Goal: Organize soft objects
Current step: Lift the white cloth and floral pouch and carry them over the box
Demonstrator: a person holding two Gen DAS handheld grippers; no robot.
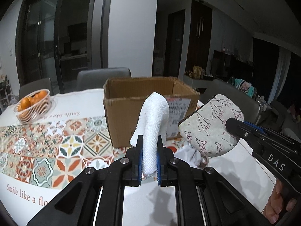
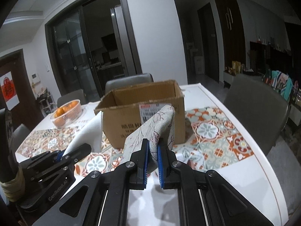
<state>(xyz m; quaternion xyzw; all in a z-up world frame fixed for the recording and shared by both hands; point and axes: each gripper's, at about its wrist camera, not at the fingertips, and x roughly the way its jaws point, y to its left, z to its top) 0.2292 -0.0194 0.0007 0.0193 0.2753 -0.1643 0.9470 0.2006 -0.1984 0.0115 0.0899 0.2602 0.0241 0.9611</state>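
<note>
Because the cardboard box (image 1: pixel 150 111) stands open-topped on the patterned tablecloth (image 1: pixel 47 150), it looks like the intended home for both soft things, which are held clear of the table just in front of it. At far left a basket of oranges (image 1: pixel 33 105) sits well apart, uninvolved. The left gripper (image 1: pixel 149 145) is clamped on a white cloth (image 1: pixel 153 124), whose free end flops over above the jaws. To its right, the right gripper (image 2: pixel 152 146) pinches a floral fabric pouch (image 2: pixel 150 130), likely for dropping in.
</note>
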